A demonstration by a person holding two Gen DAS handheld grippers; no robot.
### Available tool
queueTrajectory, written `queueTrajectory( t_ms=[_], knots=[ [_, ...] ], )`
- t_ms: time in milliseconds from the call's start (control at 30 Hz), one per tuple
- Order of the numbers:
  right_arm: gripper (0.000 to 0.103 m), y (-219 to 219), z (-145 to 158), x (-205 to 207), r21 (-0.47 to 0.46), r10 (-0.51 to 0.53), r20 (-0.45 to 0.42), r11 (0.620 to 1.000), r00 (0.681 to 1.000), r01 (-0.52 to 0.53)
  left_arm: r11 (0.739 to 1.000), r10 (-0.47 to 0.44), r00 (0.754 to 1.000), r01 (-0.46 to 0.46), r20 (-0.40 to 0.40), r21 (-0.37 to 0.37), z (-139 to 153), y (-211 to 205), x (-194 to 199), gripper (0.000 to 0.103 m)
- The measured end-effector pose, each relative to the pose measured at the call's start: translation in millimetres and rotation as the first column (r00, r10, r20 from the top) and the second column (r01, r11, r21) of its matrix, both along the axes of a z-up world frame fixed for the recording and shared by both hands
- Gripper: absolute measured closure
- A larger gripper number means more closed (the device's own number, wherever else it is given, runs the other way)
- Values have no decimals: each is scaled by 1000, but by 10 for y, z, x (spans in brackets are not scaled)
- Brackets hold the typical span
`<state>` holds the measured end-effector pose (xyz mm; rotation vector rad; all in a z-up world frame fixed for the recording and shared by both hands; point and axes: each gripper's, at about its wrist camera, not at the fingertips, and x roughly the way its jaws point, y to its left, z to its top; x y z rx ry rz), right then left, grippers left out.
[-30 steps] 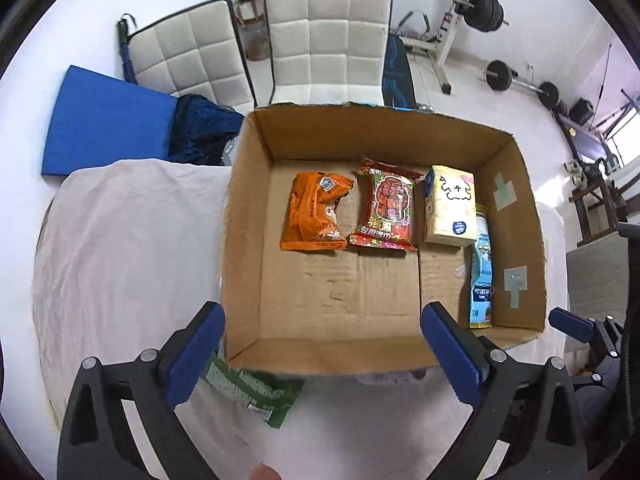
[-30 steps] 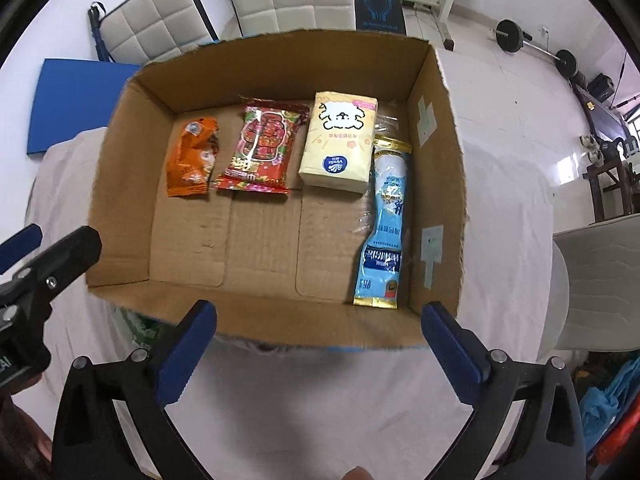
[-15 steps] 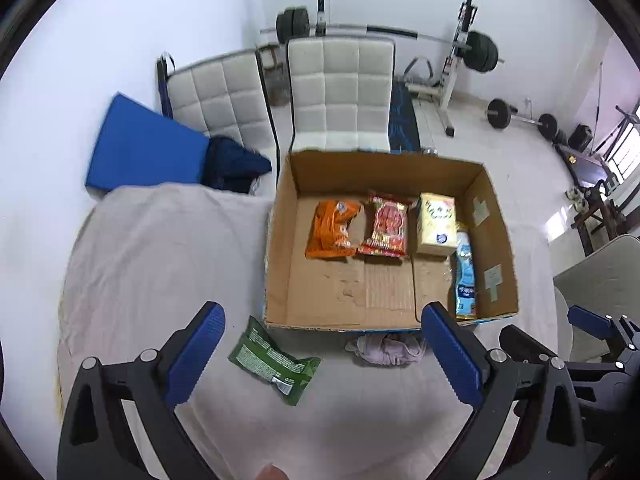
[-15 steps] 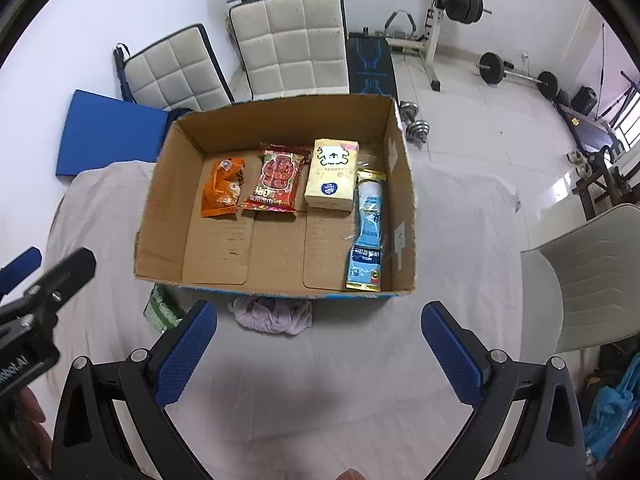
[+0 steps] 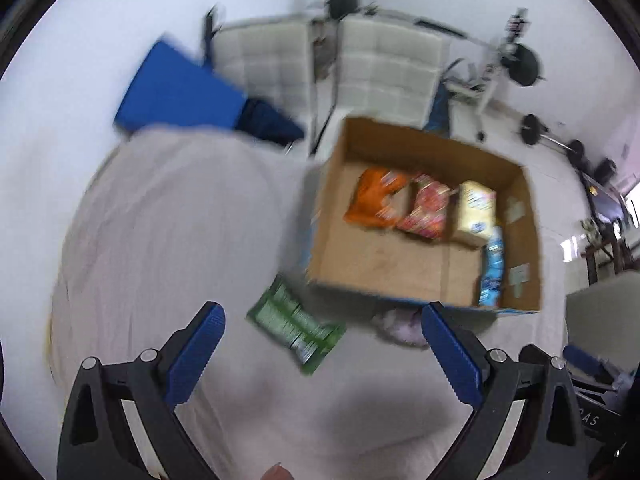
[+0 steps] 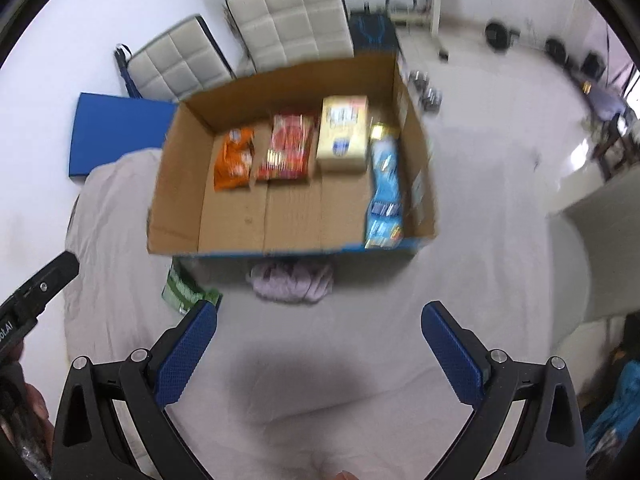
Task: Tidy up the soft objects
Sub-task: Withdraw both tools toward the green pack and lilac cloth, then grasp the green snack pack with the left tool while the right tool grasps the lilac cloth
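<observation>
A cardboard box [image 5: 320,216] [image 6: 172,184] stands on the cloth-covered table. It holds an orange snack bag [image 5: 370,202] [image 6: 234,158], a red packet [image 5: 426,210] [image 6: 288,148], a yellow tissue pack [image 5: 476,212] [image 6: 344,134] and a blue packet [image 5: 492,272] [image 6: 384,192]. In front of the box lie a green packet [image 5: 296,330] [image 6: 186,292] and a crumpled pale purple cloth [image 5: 400,326] [image 6: 292,282]. My left gripper [image 5: 322,354] hangs open just above the green packet. My right gripper [image 6: 320,354] is open above bare cloth, short of the purple cloth. Both views are motion-blurred.
Two white padded chairs [image 5: 384,72] [image 6: 288,28] and a blue mat [image 5: 176,92] [image 6: 116,132] sit behind the table. Gym weights [image 5: 524,68] stand on the floor at the back right. The left gripper's body [image 6: 36,292] shows at the right wrist view's left edge.
Both grippers have pulled back and up from the box, bringing the green packet and purple cloth into view. The left view has since swung left and down toward the green packet.
</observation>
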<state>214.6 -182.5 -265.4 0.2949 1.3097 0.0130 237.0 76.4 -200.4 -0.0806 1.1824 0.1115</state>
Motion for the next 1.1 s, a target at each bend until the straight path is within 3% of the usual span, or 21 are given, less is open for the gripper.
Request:
queueTrajectory(
  t_ms=[200,300,433,667,700,733,833,933,1000,1033,1067,1100],
  knots=[
    [0,225,-908,131,85,-11,-143,996,990,23,990,129,979,-137,-159,-39,-714,455,-39,2],
    [0,312,-1309,248,141,-39,-211,988,977,70,971,181,949,-214,-257,-104,-1100,630,-18,2],
    [0,388,-1707,382,205,-105,-268,965,958,163,927,224,904,-313,-364,-208,-1595,769,58,2],
    [2,439,-1916,519,230,-234,-237,929,943,288,847,258,854,-425,-452,-320,-2113,864,233,3],
    [5,453,-1931,524,219,-242,-241,930,940,296,842,263,848,-434,-460,-319,-2166,864,257,3],
    [19,475,-1951,528,205,-246,-248,932,937,299,839,257,843,-437,-472,-324,-2221,850,283,3],
    [29,519,-1986,507,194,-254,-255,932,933,307,860,231,844,-411,-484,-304,-2328,767,316,19],
    [42,548,-1951,470,202,-242,-249,934,938,295,880,186,859,-362,-477,-309,-2363,644,284,40],
    [49,600,-1914,419,199,-212,-242,944,947,263,902,153,872,-316,-465,-295,-2338,544,257,60],
    [55,628,-1895,393,193,-196,-242,950,950,245,918,133,879,-284,-458,-278,-2321,479,233,60],
    [62,652,-1871,356,189,-179,-239,956,954,226,933,114,887,-251,-447,-259,-2301,421,212,60],
    [84,610,-1821,344,179,-170,-237,960,956,215,951,80,896,-199,-436,-235,-2283,335,173,61]
  ],
)
